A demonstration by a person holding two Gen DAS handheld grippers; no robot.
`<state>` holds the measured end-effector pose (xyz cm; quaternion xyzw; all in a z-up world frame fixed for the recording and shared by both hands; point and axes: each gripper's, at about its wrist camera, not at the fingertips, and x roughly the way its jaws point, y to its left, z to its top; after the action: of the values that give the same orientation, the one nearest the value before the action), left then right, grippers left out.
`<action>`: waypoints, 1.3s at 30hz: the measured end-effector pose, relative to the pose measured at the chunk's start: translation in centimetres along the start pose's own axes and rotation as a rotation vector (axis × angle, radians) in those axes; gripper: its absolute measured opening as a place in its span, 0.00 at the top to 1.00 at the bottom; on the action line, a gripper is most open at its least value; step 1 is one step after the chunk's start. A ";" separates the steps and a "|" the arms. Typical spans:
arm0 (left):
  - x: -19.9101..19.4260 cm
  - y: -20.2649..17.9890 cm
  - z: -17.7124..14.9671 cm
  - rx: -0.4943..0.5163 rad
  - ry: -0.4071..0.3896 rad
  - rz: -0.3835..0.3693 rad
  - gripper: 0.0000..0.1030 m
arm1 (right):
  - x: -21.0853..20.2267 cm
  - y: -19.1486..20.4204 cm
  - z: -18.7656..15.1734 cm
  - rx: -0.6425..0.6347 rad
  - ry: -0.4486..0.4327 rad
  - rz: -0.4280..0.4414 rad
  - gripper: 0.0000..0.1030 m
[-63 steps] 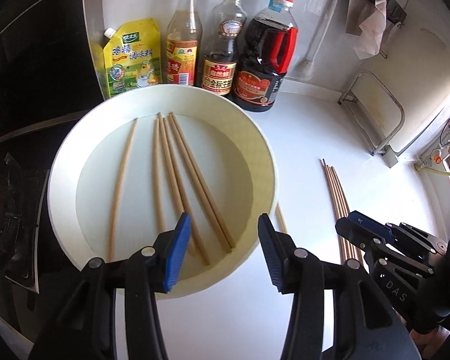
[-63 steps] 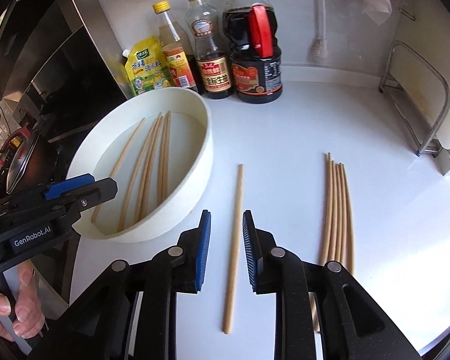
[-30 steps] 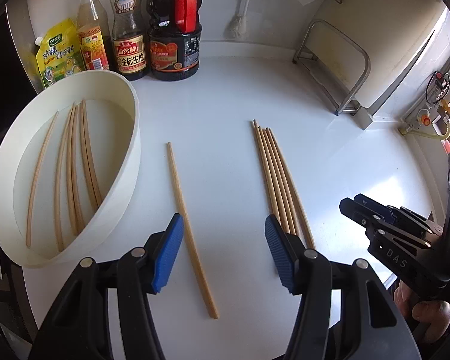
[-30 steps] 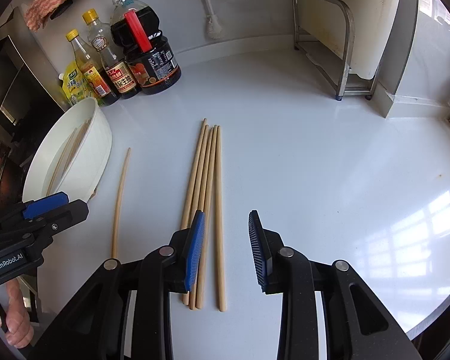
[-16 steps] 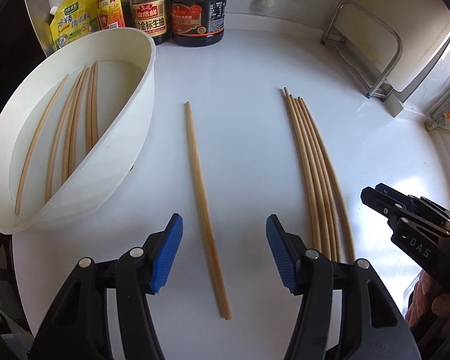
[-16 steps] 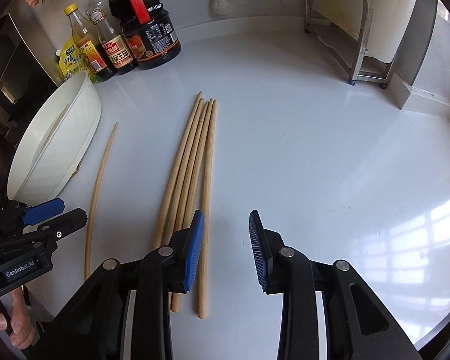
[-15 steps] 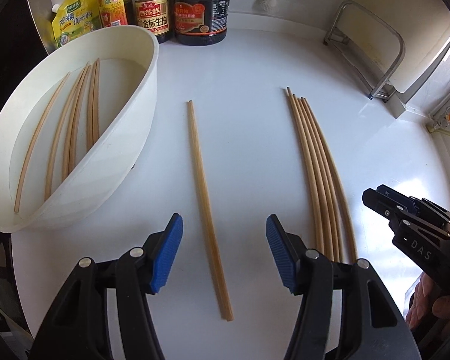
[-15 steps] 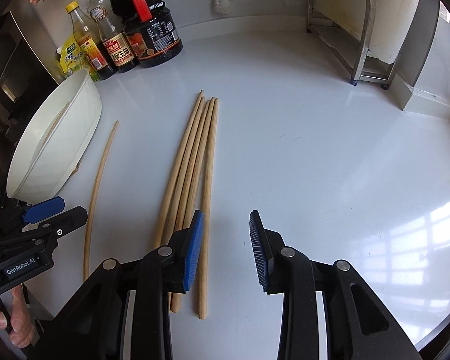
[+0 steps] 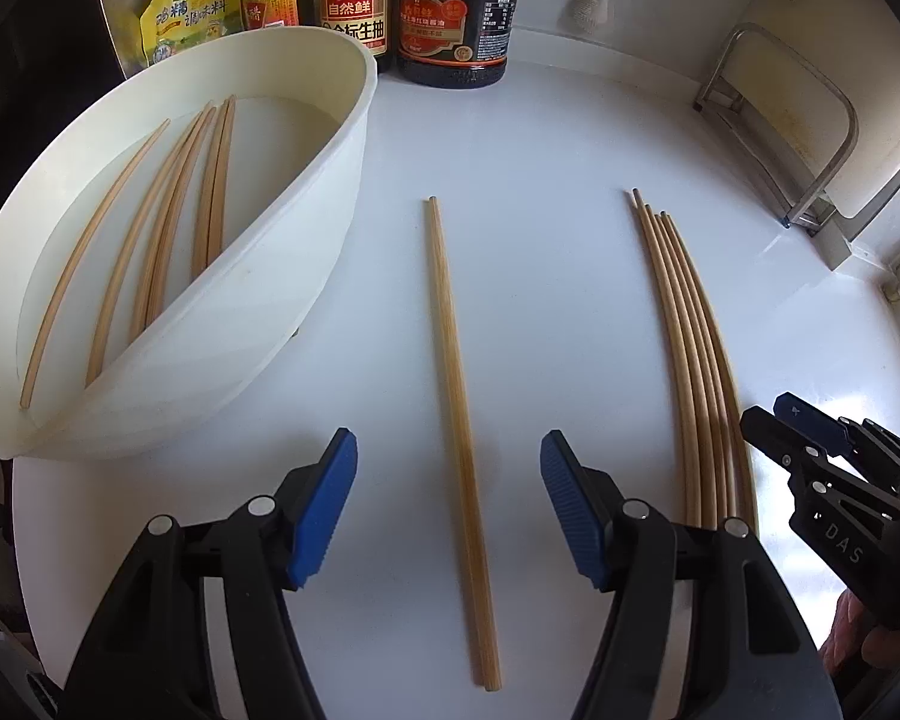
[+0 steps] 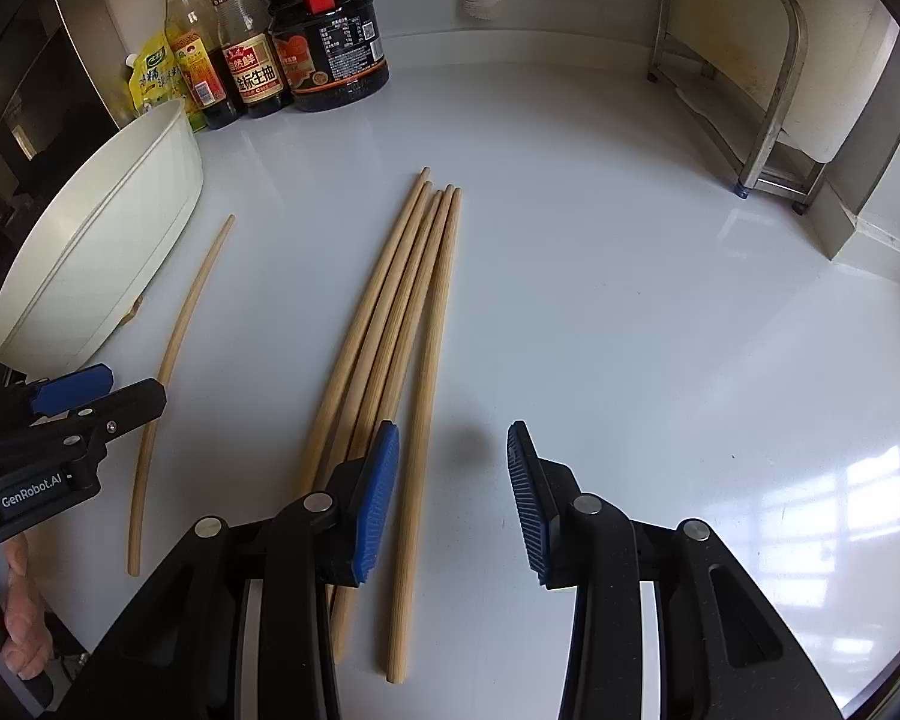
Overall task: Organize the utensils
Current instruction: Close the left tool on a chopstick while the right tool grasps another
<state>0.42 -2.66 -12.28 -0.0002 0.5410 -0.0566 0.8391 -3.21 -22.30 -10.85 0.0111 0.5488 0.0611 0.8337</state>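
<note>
Your left gripper (image 9: 447, 498) points steeply down at the counter (image 9: 540, 138), and its jaws are opening. The single chopstick (image 9: 459, 360) lies on the counter between the blue pads (image 9: 324, 504), but neither pad touches it, so you hold nothing there. That chopstick sits alone, between the bowl (image 9: 306, 276) on its left and the bundle (image 9: 687, 348) on its right, apart from both.

Your right gripper (image 10: 453, 498) also points down, and its jaws are opening too. The rightmost stick of the bundle (image 10: 402, 312) runs just inside the left pad (image 10: 375, 504); whether pad and stick touch, you cannot tell from here. The other sticks of the bundle pass under or behind that finger. Nothing is pinched between the pads.

The bundle is five chopsticks lying side by side, tips fanned slightly at the far end. Five more chopsticks (image 9: 168, 246) lie inside the white bowl, which stands at the counter's left edge. Behind it, against the wall, stand the bottles (image 10: 258, 42) and a yellow pouch (image 9: 186, 18). A metal rack (image 10: 744, 66) stands at the far right.
</note>
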 end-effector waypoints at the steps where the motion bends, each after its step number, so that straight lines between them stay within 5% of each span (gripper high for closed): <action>1: 0.1 0.0 0.0 0.000 -0.001 0.003 0.39 | 0.1 0.1 0.0 -0.008 -0.001 -0.006 0.65; 21: 1.9 -1.0 0.1 0.022 -0.008 0.065 0.39 | 0.9 0.5 0.1 -0.053 -0.029 -0.071 0.65; 23: 2.0 -1.3 0.3 0.025 -0.007 0.067 0.42 | 0.9 0.5 0.1 -0.056 -0.035 -0.072 0.65; 28: 1.7 -2.6 0.4 0.070 -0.008 0.043 0.78 | 1.0 1.2 0.0 -0.095 -0.047 -0.062 0.93; 30: 1.7 -2.9 0.3 0.080 0.000 0.025 0.91 | 1.0 1.2 0.0 -0.092 -0.044 -0.059 0.93; 39: 1.6 -3.4 0.6 0.102 0.038 -0.032 0.93 | 0.4 -1.0 0.1 0.019 -0.026 -0.012 0.94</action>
<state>1.29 -6.18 -13.32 0.0349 0.5532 -0.0976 0.8265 -2.90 -23.29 -11.33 0.0164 0.5386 0.0508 0.8409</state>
